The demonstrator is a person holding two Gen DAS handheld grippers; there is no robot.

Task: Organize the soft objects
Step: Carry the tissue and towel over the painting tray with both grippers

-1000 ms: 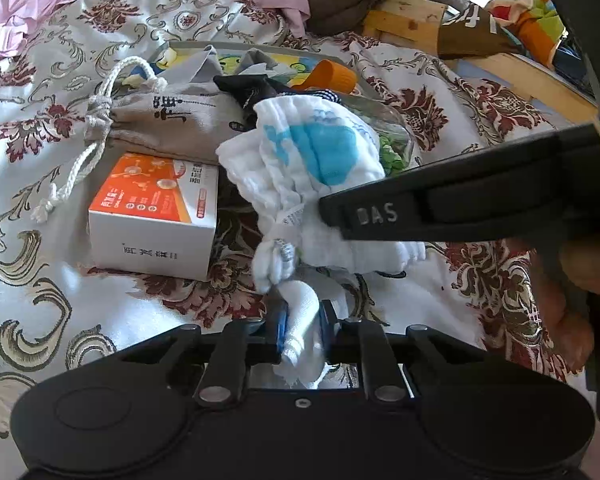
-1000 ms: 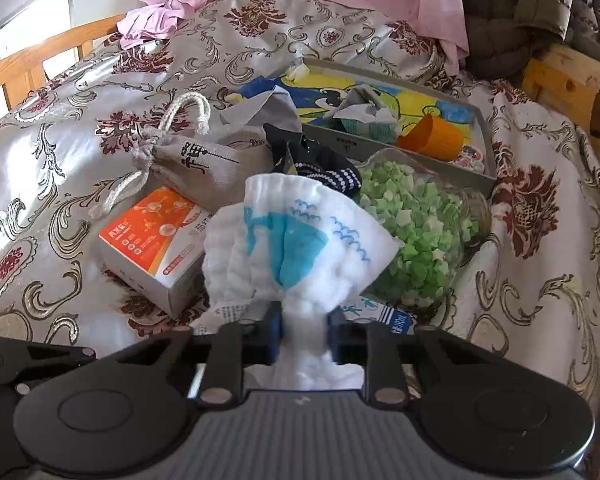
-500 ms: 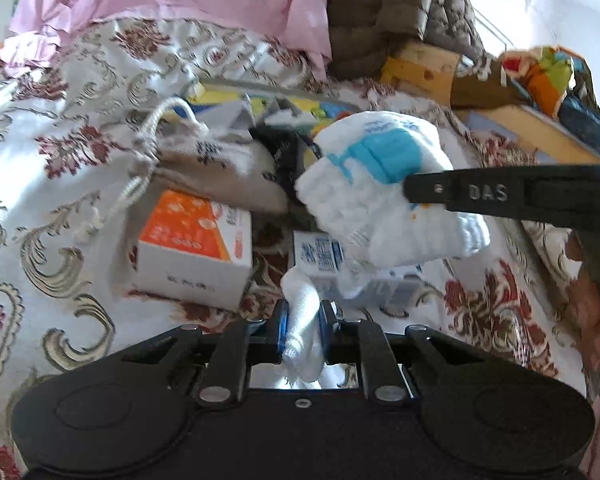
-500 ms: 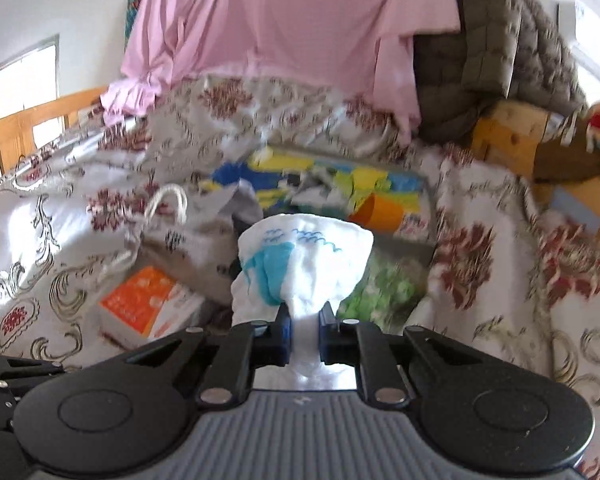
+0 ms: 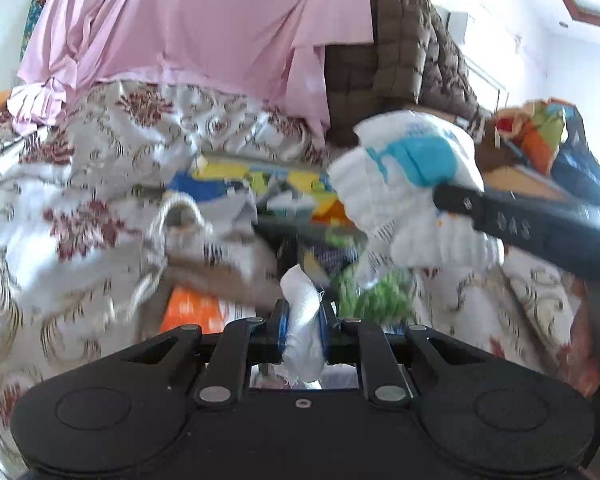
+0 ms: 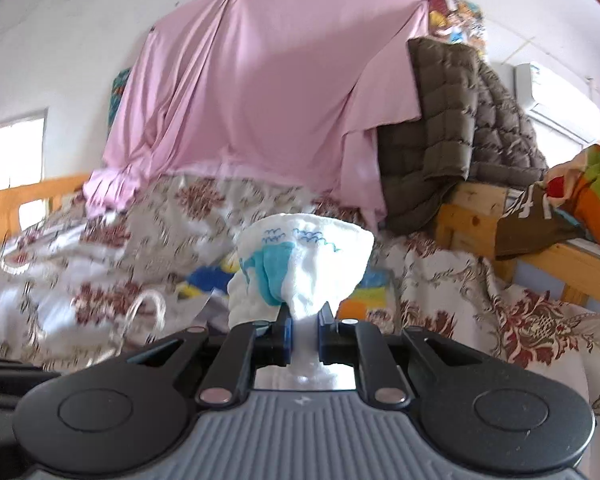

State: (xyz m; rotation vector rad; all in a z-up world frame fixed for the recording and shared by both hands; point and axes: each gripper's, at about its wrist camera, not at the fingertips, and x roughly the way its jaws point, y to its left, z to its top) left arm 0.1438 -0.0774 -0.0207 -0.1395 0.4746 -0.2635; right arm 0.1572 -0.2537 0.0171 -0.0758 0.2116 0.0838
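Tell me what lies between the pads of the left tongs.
A bunched white corner of the white-and-blue cloth sits clamped in the left tongs, shown in the left wrist view.

Both grippers lifted the white cloth [image 6: 300,268] up off the bed clutter (right gripper [image 6: 303,338] pinched tighter).

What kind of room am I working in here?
Most likely a bedroom: a floral bedspread on a wooden bed frame, a quilted jacket draped over it, a pink sheet hung on the wall, and an air conditioner.
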